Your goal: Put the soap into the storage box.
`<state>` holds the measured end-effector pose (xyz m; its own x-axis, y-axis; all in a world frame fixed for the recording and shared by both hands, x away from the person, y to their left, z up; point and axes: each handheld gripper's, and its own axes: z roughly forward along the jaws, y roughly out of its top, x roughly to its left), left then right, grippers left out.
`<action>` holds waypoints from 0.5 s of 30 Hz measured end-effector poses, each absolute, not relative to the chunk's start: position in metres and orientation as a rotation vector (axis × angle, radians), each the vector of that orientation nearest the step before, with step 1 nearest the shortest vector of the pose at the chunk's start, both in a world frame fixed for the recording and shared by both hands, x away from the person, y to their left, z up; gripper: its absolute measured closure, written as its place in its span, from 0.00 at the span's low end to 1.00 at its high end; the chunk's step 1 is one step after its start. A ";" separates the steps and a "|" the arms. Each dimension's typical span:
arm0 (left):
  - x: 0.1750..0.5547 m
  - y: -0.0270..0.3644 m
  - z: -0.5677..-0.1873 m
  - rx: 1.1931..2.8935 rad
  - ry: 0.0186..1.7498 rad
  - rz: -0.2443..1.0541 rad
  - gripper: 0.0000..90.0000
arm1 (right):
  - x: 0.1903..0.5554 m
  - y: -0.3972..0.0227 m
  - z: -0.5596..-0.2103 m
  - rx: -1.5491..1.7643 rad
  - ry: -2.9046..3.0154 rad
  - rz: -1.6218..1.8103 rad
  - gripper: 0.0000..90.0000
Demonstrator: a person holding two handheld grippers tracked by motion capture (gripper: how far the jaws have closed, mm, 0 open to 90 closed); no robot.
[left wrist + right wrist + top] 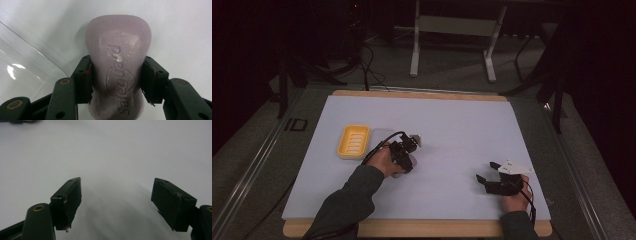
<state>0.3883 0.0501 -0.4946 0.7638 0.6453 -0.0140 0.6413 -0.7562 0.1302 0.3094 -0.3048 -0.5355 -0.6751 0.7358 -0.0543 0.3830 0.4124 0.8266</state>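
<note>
A pale purple soap bar with embossed lettering lies on the white table, and my left gripper is shut on it, the pads pressing its two long sides. From above, that left gripper sits left of the table's middle, with the soap at its tips. A yellow ribbed soap dish rests just to the left of that hand. My right gripper is near the front right of the table. In its own view the right gripper is open, with nothing between the jaws.
A clear plastic lid or tray lies flat beside the soap. A white sheet covers the wooden table. Beyond the far edge stands a metal frame on a dark floor with cables.
</note>
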 end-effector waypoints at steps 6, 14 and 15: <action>0.388 0.051 -0.492 2.824 1.038 0.053 0.55 | 0.309 -0.305 -0.535 0.956 2.261 1.166 0.27; 0.387 0.051 -0.487 2.822 1.025 0.071 0.55 | 0.309 -0.305 -0.535 0.956 2.260 1.167 0.27; 0.387 0.051 -0.486 2.822 1.024 0.072 0.55 | 0.309 -0.305 -0.535 0.956 2.260 1.167 0.27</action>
